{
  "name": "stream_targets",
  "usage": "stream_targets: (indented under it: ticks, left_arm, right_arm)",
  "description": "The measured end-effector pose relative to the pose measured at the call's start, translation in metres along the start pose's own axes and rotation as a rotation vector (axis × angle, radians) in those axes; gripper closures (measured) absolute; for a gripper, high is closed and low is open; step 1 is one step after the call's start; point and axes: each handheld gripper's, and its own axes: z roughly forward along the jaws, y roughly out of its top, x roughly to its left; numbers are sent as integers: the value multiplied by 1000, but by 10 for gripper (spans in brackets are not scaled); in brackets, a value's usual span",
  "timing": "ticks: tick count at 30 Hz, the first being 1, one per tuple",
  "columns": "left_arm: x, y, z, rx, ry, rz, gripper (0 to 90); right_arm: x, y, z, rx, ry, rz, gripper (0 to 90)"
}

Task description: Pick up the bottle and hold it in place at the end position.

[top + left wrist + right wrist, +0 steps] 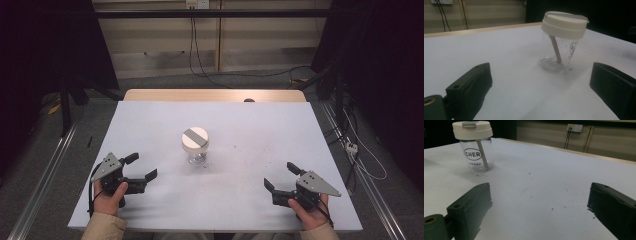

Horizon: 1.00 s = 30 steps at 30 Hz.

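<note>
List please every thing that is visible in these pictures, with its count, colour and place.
jar: one, clear with cream lid and grey flap, upright at table centre
straw: one, beige, inside the jar
table: one, white cover, wooden far edge
wall socket: one, white, back wall
left gripper: one, black, fingers open, near left, nothing held
right gripper: one, black, fingers open, near right, nothing held
hands: two, beige sleeves, bottom edge

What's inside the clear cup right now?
Inside the clear cup a beige straw leans from under the cream lid to the base. No liquid visible. The lid hides the straw's top.
</note>
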Motion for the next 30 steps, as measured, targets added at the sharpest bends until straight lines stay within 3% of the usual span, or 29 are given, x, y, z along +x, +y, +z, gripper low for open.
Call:
stream_targets:
  ticks: [22,30]
  left_arm:
    - [-11,9,23,-59,-24,3,31]
    - [-17,13,38,-34,-30,7,32]
  right_arm:
    - [1,0,3,1,3,-5,46]
    - [2,0,3,2,2,-3,46]
